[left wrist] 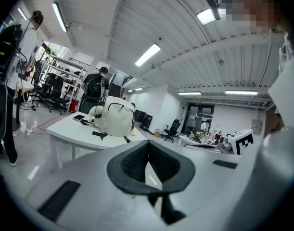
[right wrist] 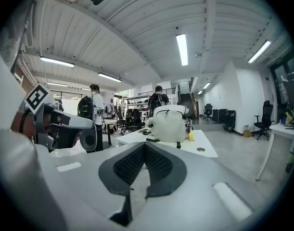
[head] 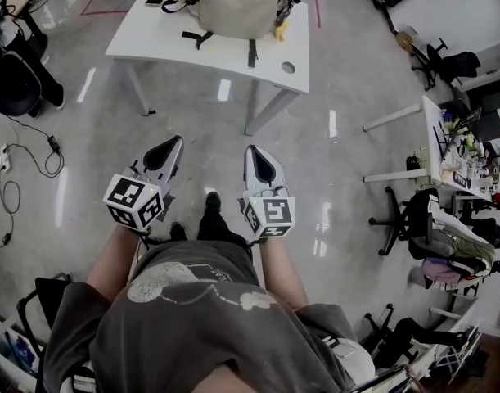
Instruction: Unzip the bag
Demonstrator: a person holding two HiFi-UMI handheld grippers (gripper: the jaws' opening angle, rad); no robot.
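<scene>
backpack (head: pixel 241 6) upright on the far white tabletop (head: pixel 151 39), well apart from left tongs (head: pixel 174 146) and right tongs (head: pixel 253 152), both pressed together, empty. risk: reaching it closed and toppling it, or missing the zipper pull, too small to see.

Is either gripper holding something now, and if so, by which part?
Nothing is held. The left gripper and the right gripper are both shut and empty; the bag rests apart on the table.
</scene>
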